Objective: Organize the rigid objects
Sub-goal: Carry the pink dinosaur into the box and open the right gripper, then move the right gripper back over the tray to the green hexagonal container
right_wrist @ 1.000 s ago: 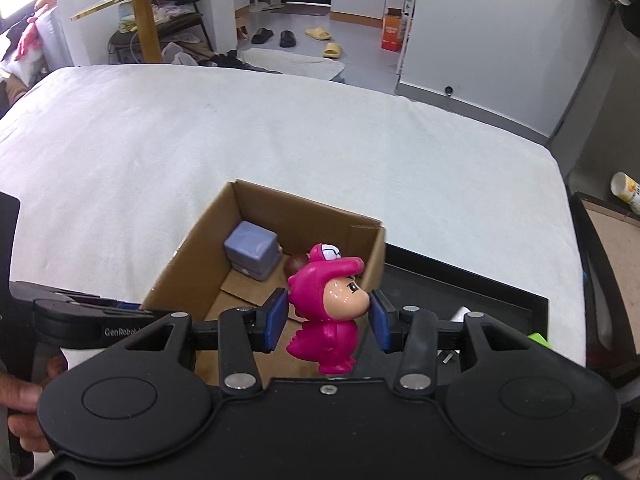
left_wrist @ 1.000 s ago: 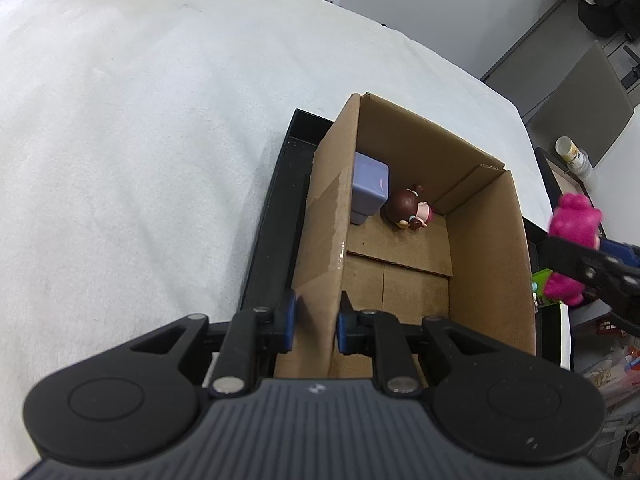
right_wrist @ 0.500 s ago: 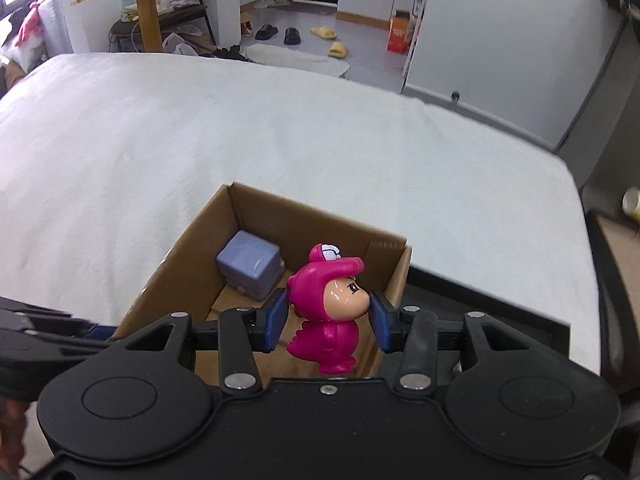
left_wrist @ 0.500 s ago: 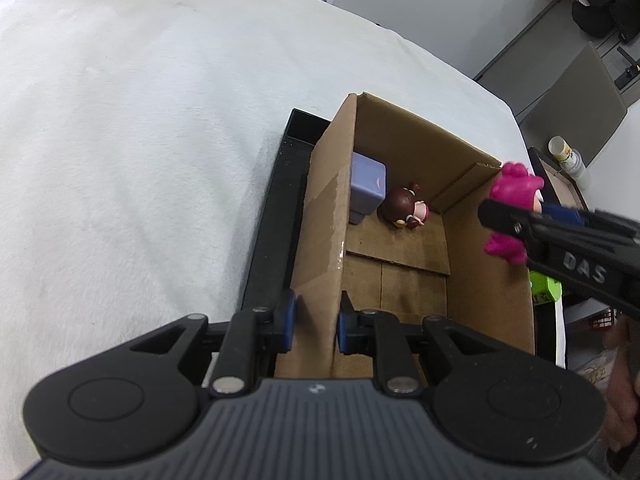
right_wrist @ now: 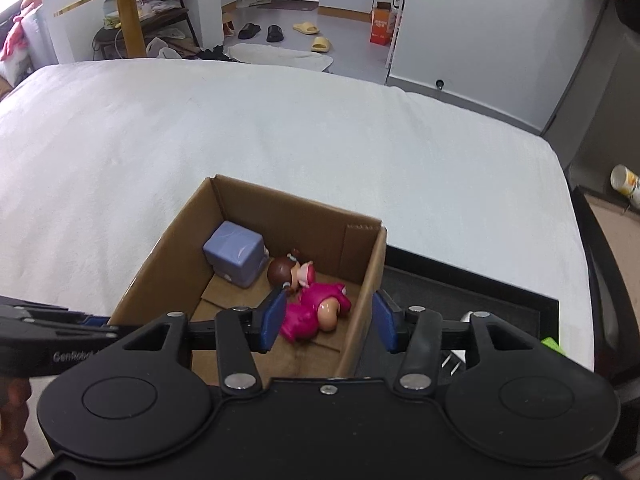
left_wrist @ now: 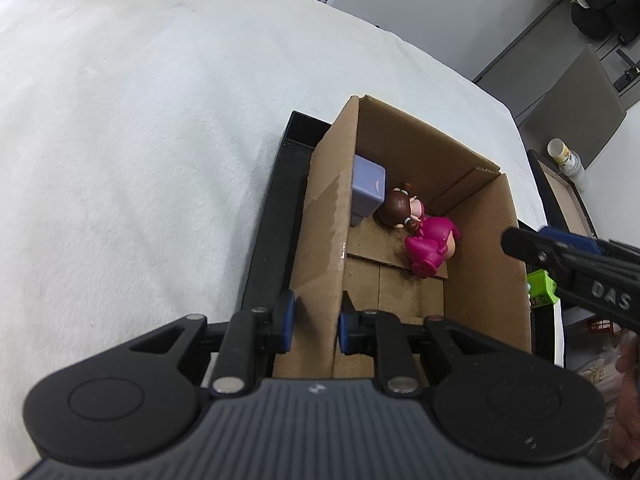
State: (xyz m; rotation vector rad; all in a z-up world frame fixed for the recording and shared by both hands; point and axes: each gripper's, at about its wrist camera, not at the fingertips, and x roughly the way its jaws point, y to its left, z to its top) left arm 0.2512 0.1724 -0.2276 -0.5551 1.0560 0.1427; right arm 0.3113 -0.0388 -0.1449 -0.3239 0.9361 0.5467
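Note:
An open cardboard box [left_wrist: 484,276] [right_wrist: 168,256] stands on a black tray on the white bed. Inside lie a pink figurine [left_wrist: 432,242] [right_wrist: 316,314] on its side, a brown-haired doll [left_wrist: 398,210] [right_wrist: 288,272] and a lavender cube [left_wrist: 366,190] [right_wrist: 236,252]. My left gripper [left_wrist: 316,324] is shut on the box's near left wall. My right gripper [right_wrist: 326,322] is open and empty above the box's right side, over the pink figurine; it also shows at the right of the left wrist view [left_wrist: 560,256].
The black tray [left_wrist: 272,240] [right_wrist: 472,292] lies under and beside the box. A green object [left_wrist: 542,286] sits in the tray right of the box. White bedding [right_wrist: 320,132] spreads beyond. A bottle [right_wrist: 626,182] stands off the bed's right edge.
My right gripper opened and the pink figurine dropped into the box, landing on its side beside the brown-haired doll. The left gripper stayed on the box wall.

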